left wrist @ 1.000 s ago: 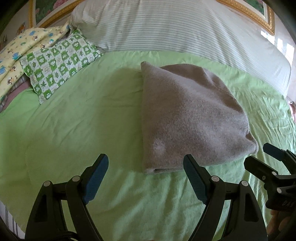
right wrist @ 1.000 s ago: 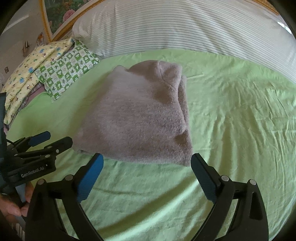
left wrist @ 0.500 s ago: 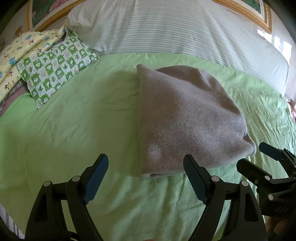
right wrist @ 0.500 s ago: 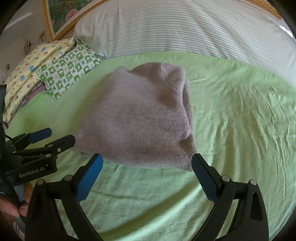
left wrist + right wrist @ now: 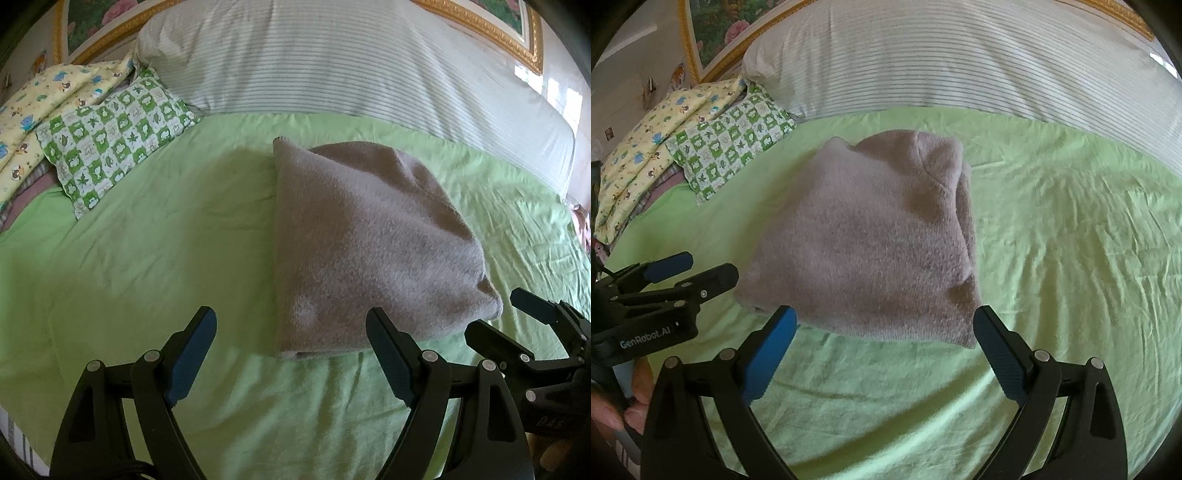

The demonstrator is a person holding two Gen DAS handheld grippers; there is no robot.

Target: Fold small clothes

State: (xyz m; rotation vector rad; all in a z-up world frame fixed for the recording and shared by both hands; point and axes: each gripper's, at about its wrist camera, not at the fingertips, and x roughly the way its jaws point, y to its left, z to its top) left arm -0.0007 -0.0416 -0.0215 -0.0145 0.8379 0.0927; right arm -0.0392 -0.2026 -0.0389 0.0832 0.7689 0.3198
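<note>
A grey fleece garment [image 5: 365, 243] lies folded in a compact bundle on the green bedsheet [image 5: 155, 266]. In the left wrist view my left gripper [image 5: 291, 354] stands open just short of the bundle's near edge, nothing between its blue pads. The right gripper [image 5: 502, 317] shows at the lower right of that view, beside the bundle's near right corner. In the right wrist view the garment [image 5: 864, 251] fills the middle, and my right gripper [image 5: 886, 343] is open in front of its near edge. The left gripper [image 5: 690, 273] sits at the left, close to the bundle's left corner.
A large striped pillow [image 5: 332, 66] lies across the head of the bed. A green checked pillow [image 5: 110, 140] and a yellow patterned one [image 5: 40, 107] rest at the far left. A gold picture frame [image 5: 491, 22] hangs behind. A hand [image 5: 624, 402] holds the left gripper's handle.
Both views have crept slightly closer to the garment. The bundle lies as before and both grippers stay open.
</note>
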